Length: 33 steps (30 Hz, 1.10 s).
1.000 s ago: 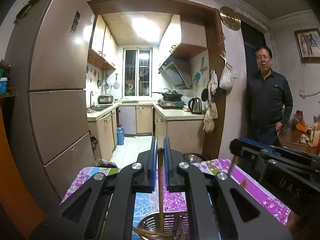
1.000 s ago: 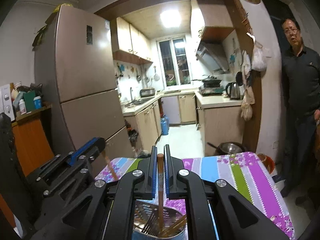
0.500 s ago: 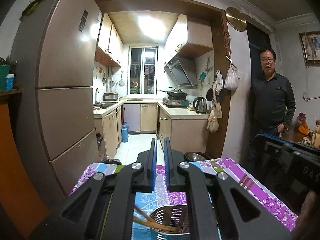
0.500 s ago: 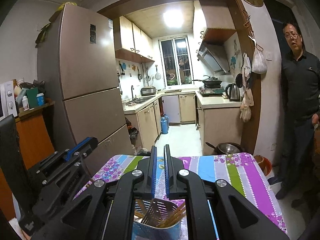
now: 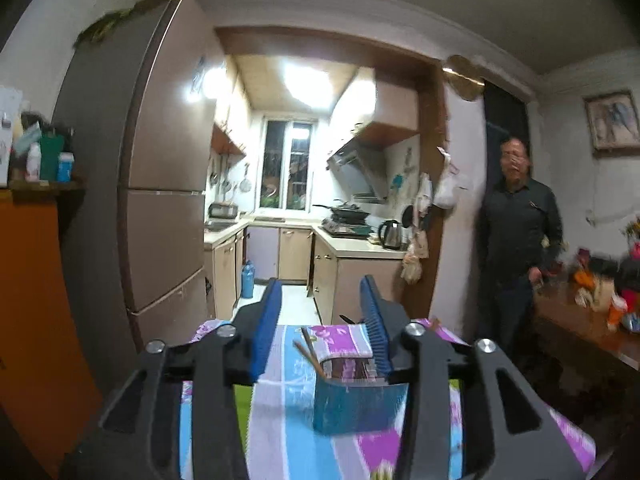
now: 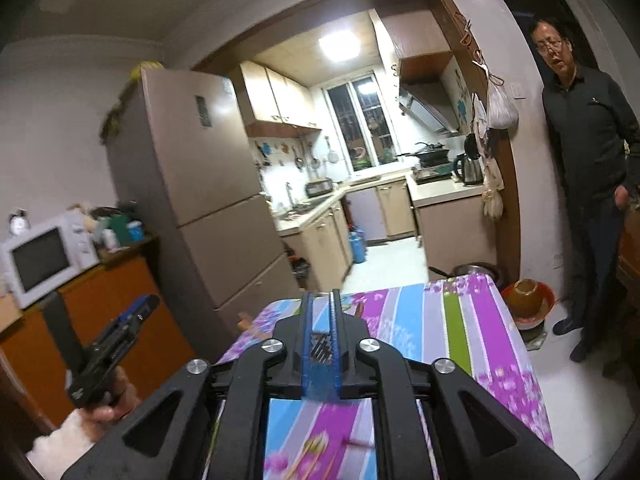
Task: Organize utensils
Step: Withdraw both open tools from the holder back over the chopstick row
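Note:
A blue utensil holder [image 5: 352, 404] stands on the striped floral tablecloth [image 5: 280, 408], with brown chopsticks [image 5: 306, 346] leaning out of its left side. My left gripper [image 5: 320, 280] is back from the holder, jaws opening wide with nothing between them. It also shows at the left of the right wrist view as the left gripper [image 6: 138, 312], held in a hand [image 6: 108, 404]. My right gripper [image 6: 322, 296] is raised over the table, jaws opening to a narrow gap and holding nothing. A dark slotted utensil [image 6: 322, 344] shows through that gap.
A tall fridge [image 6: 192, 168] stands left of the table, beside an orange cabinet [image 6: 120, 304] with a microwave [image 6: 44, 258]. A person in dark clothes [image 6: 588, 140] stands at the right by the kitchen doorway. A bowl in a red basin [image 6: 528, 296] sits on the floor.
A second ago each gripper was shut on an upright chopstick over the holder. Both let go, pulled back from the holder, and their jaws have since parted, the left wider.

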Motion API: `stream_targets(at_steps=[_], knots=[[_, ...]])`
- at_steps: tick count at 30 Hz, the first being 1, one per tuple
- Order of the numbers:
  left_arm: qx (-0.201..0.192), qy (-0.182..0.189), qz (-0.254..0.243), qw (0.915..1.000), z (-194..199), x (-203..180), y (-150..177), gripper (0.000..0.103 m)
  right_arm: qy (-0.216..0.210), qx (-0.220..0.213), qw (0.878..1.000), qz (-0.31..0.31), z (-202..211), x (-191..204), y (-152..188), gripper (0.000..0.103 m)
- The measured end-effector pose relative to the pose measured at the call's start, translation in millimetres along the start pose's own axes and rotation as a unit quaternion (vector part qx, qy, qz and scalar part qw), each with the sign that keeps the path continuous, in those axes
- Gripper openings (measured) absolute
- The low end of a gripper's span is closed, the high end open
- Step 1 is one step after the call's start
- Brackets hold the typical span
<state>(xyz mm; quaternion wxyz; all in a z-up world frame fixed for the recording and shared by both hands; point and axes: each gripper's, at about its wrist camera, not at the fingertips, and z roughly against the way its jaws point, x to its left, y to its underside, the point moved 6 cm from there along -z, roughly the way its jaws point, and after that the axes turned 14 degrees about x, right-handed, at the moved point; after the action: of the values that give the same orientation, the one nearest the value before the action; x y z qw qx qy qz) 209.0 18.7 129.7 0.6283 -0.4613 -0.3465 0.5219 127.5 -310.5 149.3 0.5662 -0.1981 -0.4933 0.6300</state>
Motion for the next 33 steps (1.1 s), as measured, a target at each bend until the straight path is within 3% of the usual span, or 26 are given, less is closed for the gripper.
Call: stream_targets(at_steps=[2, 6, 14, 23, 27, 31, 33], knots=[[-0.003, 0.006, -0.027, 0.9996, 24, -8, 15, 0.05, 0.003, -0.013, 1.0, 0.011, 32, -3, 18, 0.027], [0.013, 0.023, -0.074, 0.9969, 63, -21, 55, 0.055, 0.034, -0.032, 0.999, 0.026, 93, -17, 68, 0.028], [0.083, 0.018, -0.077, 0.9934, 79, -12, 131, 0.055, 0.123, -0.019, 0.991, 0.044, 132, -38, 163, 0.029], [0.173, 0.007, -0.033, 0.9843, 84, 9, 229, 0.055, 0.182, 0.064, 0.981, 0.027, 85, -44, 260, 0.029], [0.218, -0.007, 0.007, 0.9759, 78, 19, 273, 0.055, 0.156, 0.102, 0.983, -0.003, 52, -43, 295, 0.029], [0.25, 0.001, 0.032, 0.9678, 75, 17, 302, 0.055, 0.142, 0.131, 0.981, 0.026, 19, -19, 317, 0.029], [0.255, 0.003, 0.02, 0.9668, 74, 12, 309, 0.055, 0.128, 0.141, 0.98, 0.05, 2, -1, 324, 0.029]])
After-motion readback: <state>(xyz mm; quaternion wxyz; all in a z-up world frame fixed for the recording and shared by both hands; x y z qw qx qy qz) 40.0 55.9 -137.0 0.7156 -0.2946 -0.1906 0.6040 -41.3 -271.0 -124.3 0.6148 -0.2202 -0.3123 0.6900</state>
